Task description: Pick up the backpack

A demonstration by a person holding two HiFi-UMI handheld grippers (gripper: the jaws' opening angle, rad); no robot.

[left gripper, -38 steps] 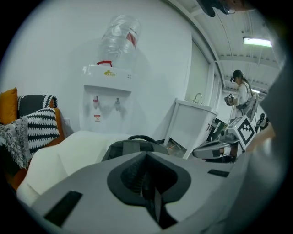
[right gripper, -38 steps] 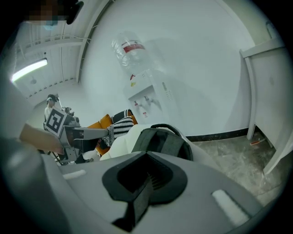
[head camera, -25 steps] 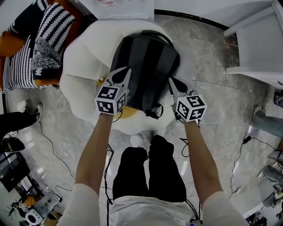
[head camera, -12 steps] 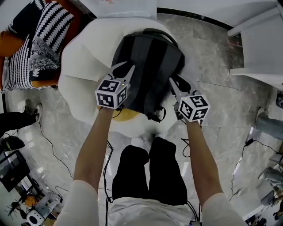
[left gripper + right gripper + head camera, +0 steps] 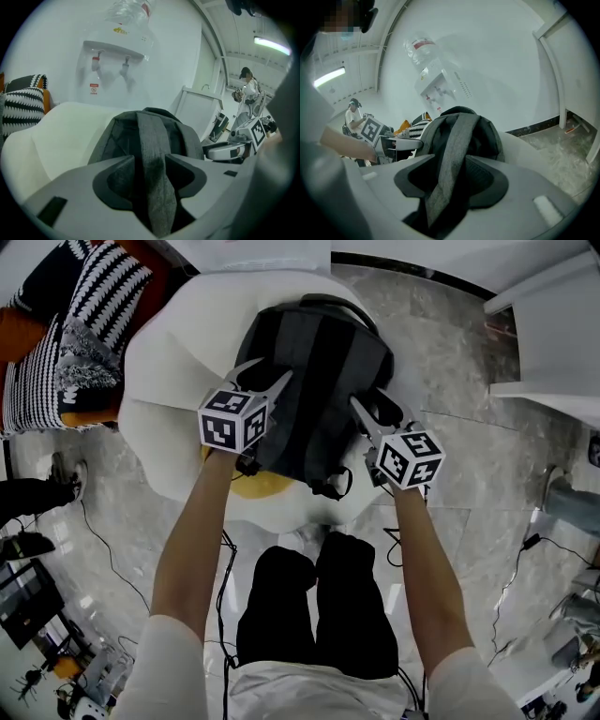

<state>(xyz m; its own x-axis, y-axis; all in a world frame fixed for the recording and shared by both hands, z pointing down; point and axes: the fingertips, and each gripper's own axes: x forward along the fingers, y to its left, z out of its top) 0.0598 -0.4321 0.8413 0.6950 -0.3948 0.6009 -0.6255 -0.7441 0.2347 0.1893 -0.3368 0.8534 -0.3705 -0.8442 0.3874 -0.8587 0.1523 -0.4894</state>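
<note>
since a second ago both pairs of jaws have been opening. my left gripper (image 5: 265,373) now stands spread around one grey strap (image 5: 152,154), my right gripper (image 5: 370,407) around the other strap (image 5: 450,154), and neither pinches. the backpack (image 5: 319,352) lies on the white cushion (image 5: 169,352), between and just beyond both grippers.

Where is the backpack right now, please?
Head view, upper centre: the backpack lies on the white cushioned seat, right of the striped pillows.

White soft seat (image 5: 169,371) carries dark backpack (image 5: 319,371).
</note>
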